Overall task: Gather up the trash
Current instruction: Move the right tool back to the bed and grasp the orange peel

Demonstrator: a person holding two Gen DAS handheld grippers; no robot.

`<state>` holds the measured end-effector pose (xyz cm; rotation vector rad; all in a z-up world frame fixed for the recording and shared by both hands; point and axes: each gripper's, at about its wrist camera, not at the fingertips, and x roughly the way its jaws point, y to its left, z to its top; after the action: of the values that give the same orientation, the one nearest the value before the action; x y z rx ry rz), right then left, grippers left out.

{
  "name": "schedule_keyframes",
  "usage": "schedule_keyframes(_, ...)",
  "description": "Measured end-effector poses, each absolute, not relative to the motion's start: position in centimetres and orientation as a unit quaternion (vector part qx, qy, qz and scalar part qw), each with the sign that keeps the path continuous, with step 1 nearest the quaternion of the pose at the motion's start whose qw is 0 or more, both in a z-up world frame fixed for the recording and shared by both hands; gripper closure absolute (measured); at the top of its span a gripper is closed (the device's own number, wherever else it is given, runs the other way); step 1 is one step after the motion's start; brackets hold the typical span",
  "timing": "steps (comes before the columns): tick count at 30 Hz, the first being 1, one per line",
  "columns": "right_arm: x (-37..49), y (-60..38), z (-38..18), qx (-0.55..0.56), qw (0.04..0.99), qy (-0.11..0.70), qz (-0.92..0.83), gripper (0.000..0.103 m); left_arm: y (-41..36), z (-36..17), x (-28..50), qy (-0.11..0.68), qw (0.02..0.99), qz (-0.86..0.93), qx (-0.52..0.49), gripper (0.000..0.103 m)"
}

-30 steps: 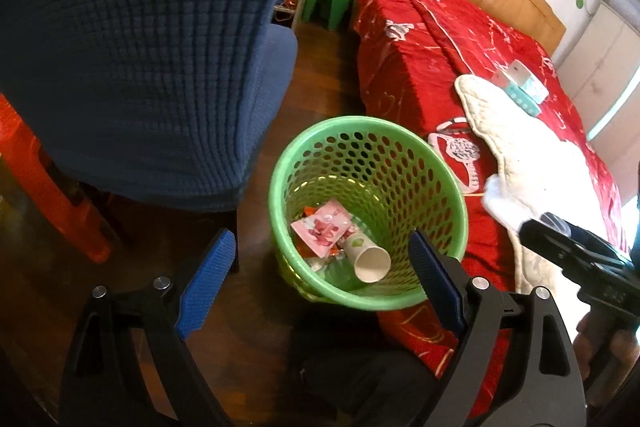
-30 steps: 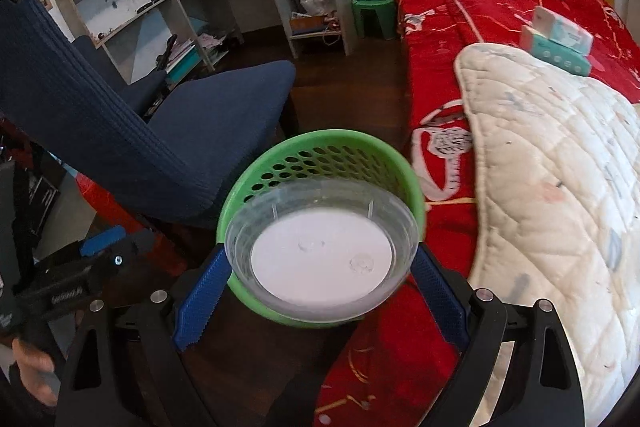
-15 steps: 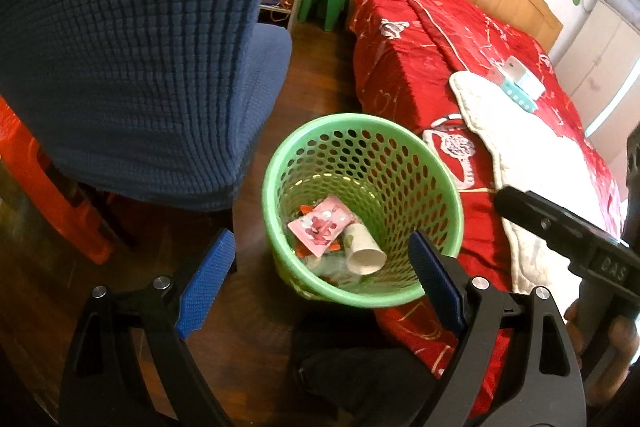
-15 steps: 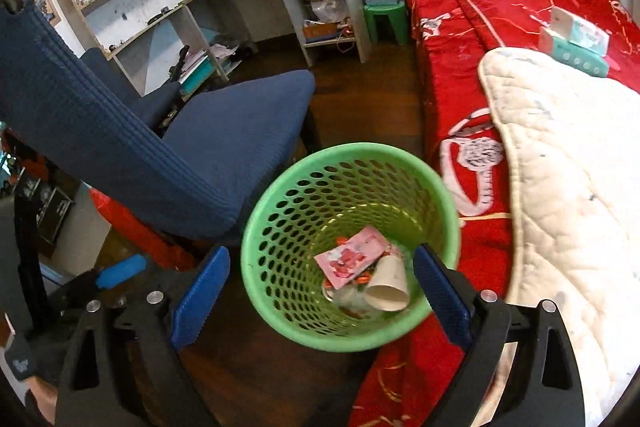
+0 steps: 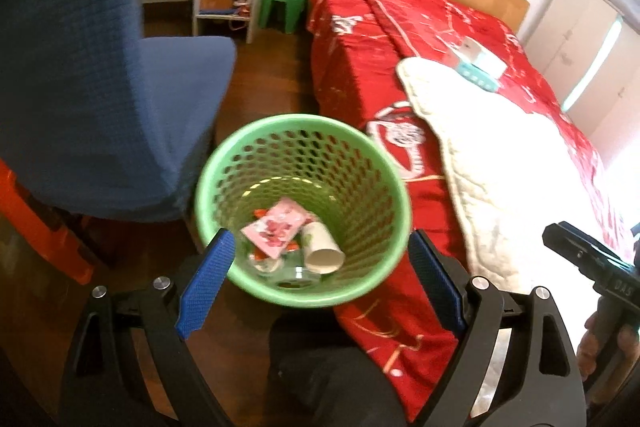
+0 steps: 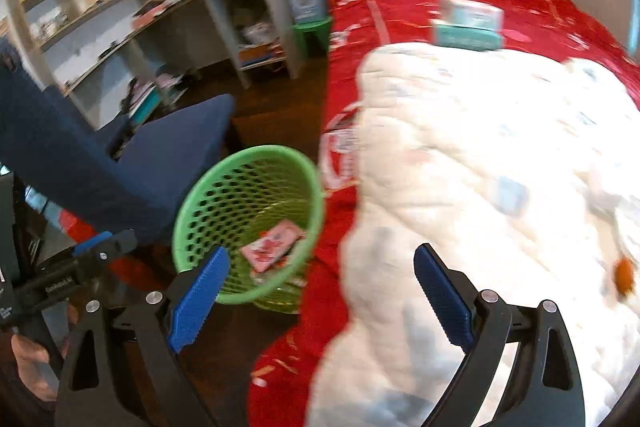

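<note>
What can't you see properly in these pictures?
- Trash under the pink wrapper and paper cup: hidden, left view.
- Green basket's near side: behind the right tongs.
- Box on the bed: blurred print, right view.

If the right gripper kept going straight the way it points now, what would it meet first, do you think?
Most likely the white quilt on the bed: it fills the view between the open right gripper jaws. The green bin lies off to its left. Depth is blurred.
</note>
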<state>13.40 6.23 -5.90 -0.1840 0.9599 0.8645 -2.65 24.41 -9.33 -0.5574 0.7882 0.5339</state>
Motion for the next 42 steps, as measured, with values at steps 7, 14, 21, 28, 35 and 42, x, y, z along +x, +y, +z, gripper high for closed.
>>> schedule_keyframes(7,16.7,-2.3,-5.8,-0.071,0.833,0.445,0.32,0.013,21.3,-8.9,0.7,0.385,0.862,0.211,-0.252,0.016)
schedule_keyframes(14,20.2,-10.5,-6.6,-0.032,0.855,0.458,0.243,0.013,18.4,-8.3,3.9,0.391,0.871,0.174,-0.24,0.016)
schedule_keyframes(21,23.3,-15.2,-8.5,-0.016,0.857,0.474,0.202,0.025,15.5,-7.7,6.6,0.398,0.879,0.142,-0.219,0.016)
schedule_keyframes(28,25.6,-15.9,-10.2,-0.009,0.851,0.488,0.194,0.032,13.9,-7.1,8.8,0.402,0.883,0.124,-0.207,0.016)
schedule_keyframes(35,27.7,-16.2,-11.4,-0.006,0.848,0.496,0.187,0.035,12.4,-6.9,11.3,0.407,0.887,0.101,-0.192,0.016)
schedule_keyframes(42,29.1,-16.2,-12.5,-0.024,0.845,0.503,0.182,0.04,10.0,-6.7,14.2,0.415,0.891,0.074,-0.169,0.016)
